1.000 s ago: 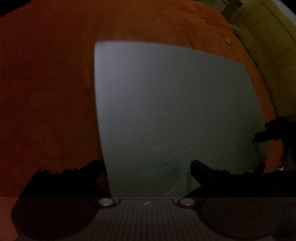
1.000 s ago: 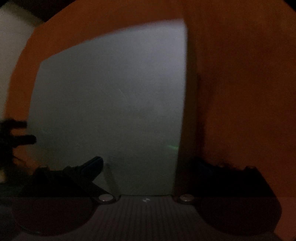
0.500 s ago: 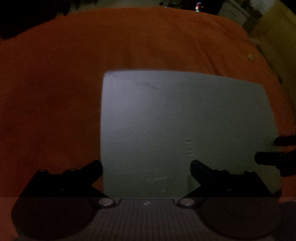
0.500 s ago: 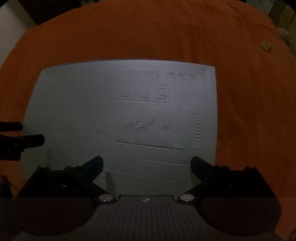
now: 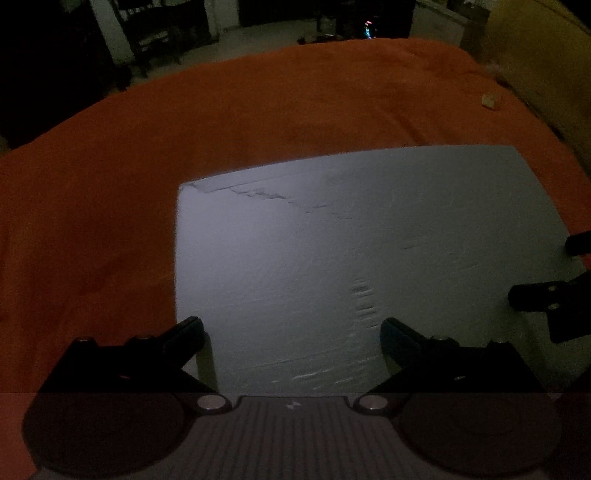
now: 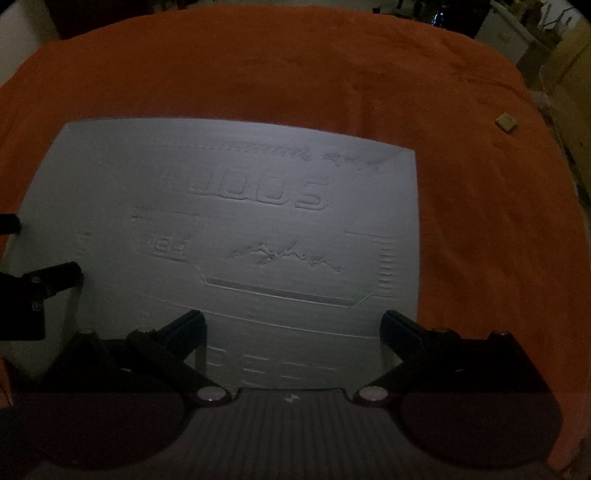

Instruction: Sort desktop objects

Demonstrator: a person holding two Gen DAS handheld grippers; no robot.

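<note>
A large pale grey mat (image 5: 369,251) with embossed figures lies flat on the orange cloth (image 5: 110,184); it also shows in the right wrist view (image 6: 221,206). My left gripper (image 5: 291,328) is open and empty above the mat's near left part. My right gripper (image 6: 291,325) is open and empty above the mat's near edge. The right gripper's fingers (image 5: 535,295) show at the right edge of the left wrist view. The left gripper's fingers (image 6: 48,280) show at the left edge of the right wrist view. A small tan block (image 6: 506,122) lies on the cloth at the far right; it also shows in the left wrist view (image 5: 489,100).
The room is dim. The orange cloth (image 6: 480,240) covers the whole table. A yellowish piece of furniture (image 5: 535,55) stands past the cloth's right side. Dark furniture (image 5: 166,33) stands at the back of the room.
Both cameras have pulled back and tilted up from close over the mat. More cloth and the room's back now show. Both grippers stay open.
</note>
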